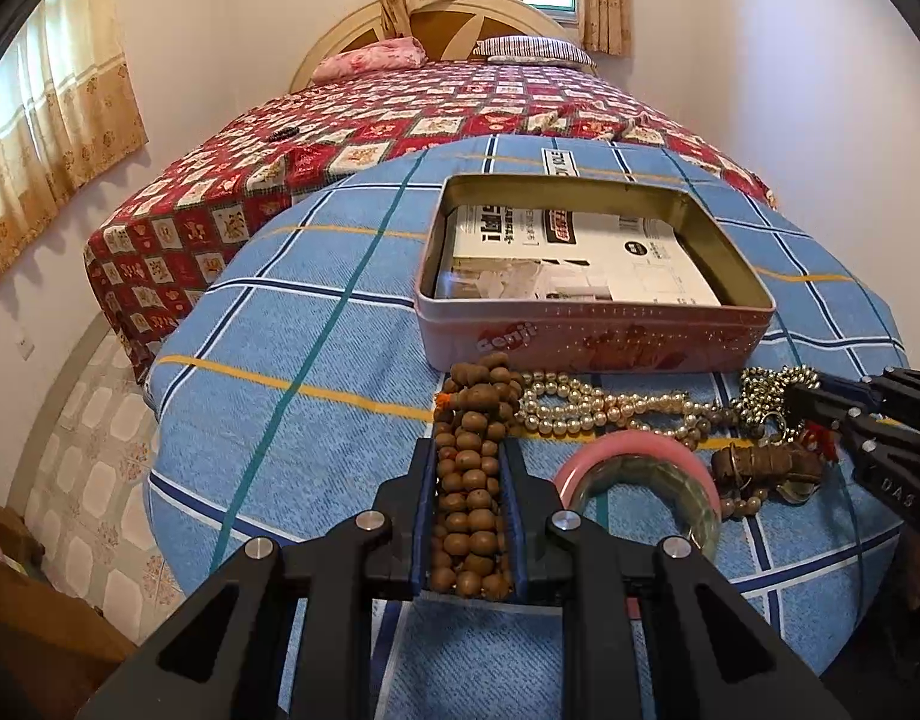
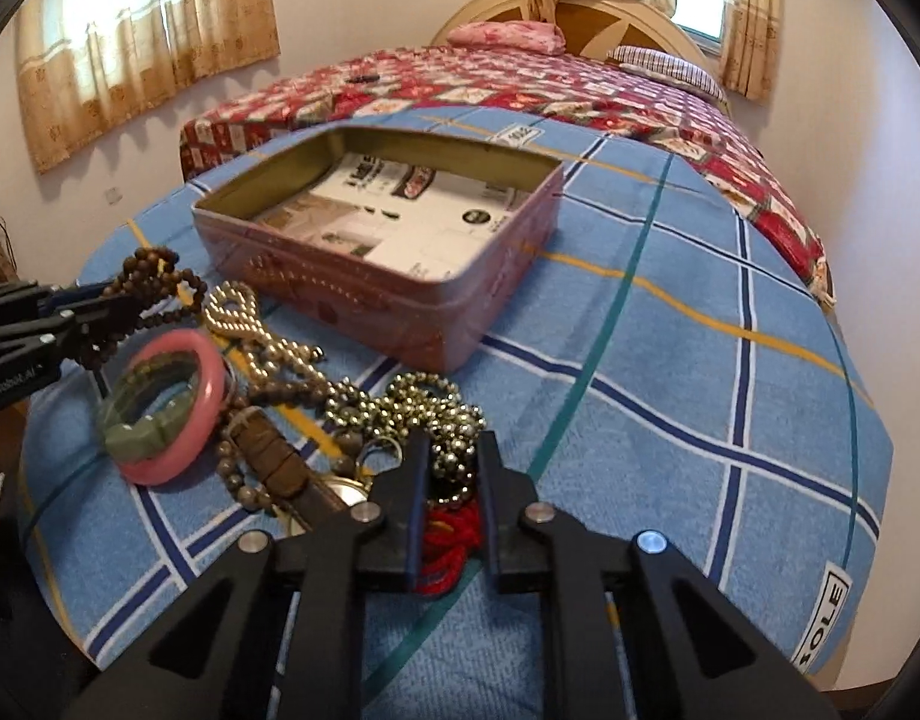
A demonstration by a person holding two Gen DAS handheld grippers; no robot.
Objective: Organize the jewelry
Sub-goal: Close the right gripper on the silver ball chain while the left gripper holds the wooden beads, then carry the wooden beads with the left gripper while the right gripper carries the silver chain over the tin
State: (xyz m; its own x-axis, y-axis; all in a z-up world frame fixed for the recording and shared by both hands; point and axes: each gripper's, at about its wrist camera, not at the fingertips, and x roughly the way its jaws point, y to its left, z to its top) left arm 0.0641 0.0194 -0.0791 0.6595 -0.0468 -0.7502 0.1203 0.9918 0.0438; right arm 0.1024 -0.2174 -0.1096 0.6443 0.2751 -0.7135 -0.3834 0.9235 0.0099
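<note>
My left gripper is shut on a brown wooden bead strand, which fills the gap between its fingers; it also shows in the right wrist view. My right gripper is closed around a metal bead chain with a red cord between its fingers. An open pink tin with a printed paper inside stands just beyond the jewelry pile. A pearl strand, pink and green bangles and a brown pendant lie between the grippers.
The jewelry lies on a round table with a blue checked cloth. Behind it is a bed with a red patterned cover. Tiled floor lies to the left, below the table edge.
</note>
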